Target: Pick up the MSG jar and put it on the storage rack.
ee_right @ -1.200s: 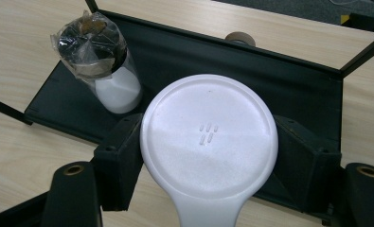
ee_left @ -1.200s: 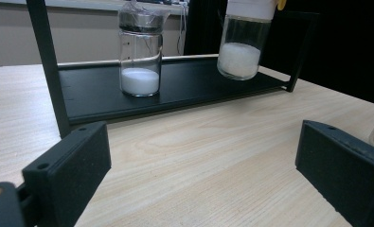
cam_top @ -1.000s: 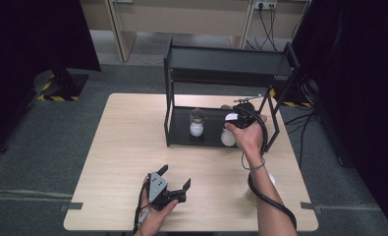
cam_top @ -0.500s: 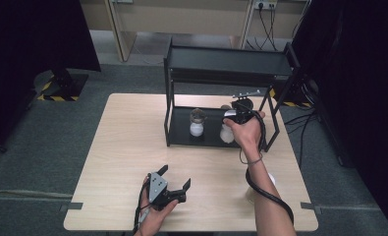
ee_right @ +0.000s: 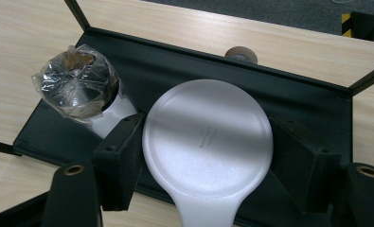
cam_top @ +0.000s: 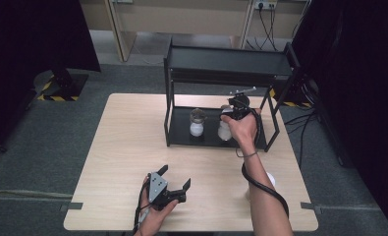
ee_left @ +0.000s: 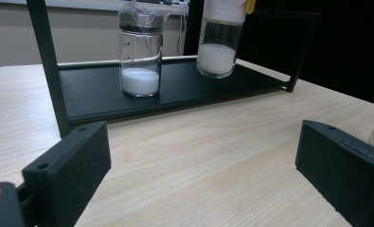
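Now | right hand-held gripper clasps white-lidded jar | left hand-held gripper released | I lift straight, sparing wrapped jar.

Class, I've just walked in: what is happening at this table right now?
A person works with a hand-held gripper in each hand. The right hand-held gripper grips the white-lidded jar on the black rack's lower shelf, beside a plastic-wrapped jar of white powder. The left hand-held gripper rests open near the table's front edge, holding nothing.

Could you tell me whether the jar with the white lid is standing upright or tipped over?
Upright. The jar stands on its base on the rack's lower shelf, powder level, with the right gripper around its white lid.
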Available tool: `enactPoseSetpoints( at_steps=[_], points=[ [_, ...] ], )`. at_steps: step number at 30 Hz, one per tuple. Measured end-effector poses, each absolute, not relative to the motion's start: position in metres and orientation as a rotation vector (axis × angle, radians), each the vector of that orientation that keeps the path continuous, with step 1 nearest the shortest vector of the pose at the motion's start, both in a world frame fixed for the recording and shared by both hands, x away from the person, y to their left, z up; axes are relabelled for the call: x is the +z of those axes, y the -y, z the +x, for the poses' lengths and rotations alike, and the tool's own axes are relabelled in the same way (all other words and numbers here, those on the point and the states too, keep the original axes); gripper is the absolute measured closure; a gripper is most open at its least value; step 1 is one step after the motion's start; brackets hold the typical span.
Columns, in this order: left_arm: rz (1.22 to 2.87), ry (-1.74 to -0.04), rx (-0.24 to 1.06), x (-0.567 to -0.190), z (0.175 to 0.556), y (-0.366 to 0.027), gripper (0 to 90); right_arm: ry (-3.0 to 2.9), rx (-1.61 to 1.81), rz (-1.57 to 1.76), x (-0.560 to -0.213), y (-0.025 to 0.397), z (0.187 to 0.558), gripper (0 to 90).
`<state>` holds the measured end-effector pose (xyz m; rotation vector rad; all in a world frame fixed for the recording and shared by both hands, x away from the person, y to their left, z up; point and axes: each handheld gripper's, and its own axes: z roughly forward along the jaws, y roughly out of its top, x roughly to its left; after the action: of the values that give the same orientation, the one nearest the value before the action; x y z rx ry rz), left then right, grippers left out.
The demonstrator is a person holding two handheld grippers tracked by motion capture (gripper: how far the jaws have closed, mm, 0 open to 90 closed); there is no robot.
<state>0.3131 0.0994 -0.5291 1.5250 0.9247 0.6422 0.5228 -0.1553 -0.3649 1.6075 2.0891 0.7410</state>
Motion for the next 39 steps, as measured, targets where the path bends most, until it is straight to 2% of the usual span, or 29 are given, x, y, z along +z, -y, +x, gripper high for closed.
enactPoseSetpoints(
  at_steps=[8,13,39],
  points=[
    [1.522,-0.925,0.641,-0.529,0.313,-0.100,3.6,-2.116,0.699,1.620,-0.385,0.150,0.543,31.4],
    [1.525,-0.925,0.641,-0.529,0.313,-0.100,3.6,-2.124,0.693,1.612,-0.384,0.146,0.550,31.3],
    [1.525,-0.919,0.647,-0.529,0.312,-0.099,3.6,-2.077,0.782,1.648,-0.390,0.153,0.542,30.3]
  ],
)
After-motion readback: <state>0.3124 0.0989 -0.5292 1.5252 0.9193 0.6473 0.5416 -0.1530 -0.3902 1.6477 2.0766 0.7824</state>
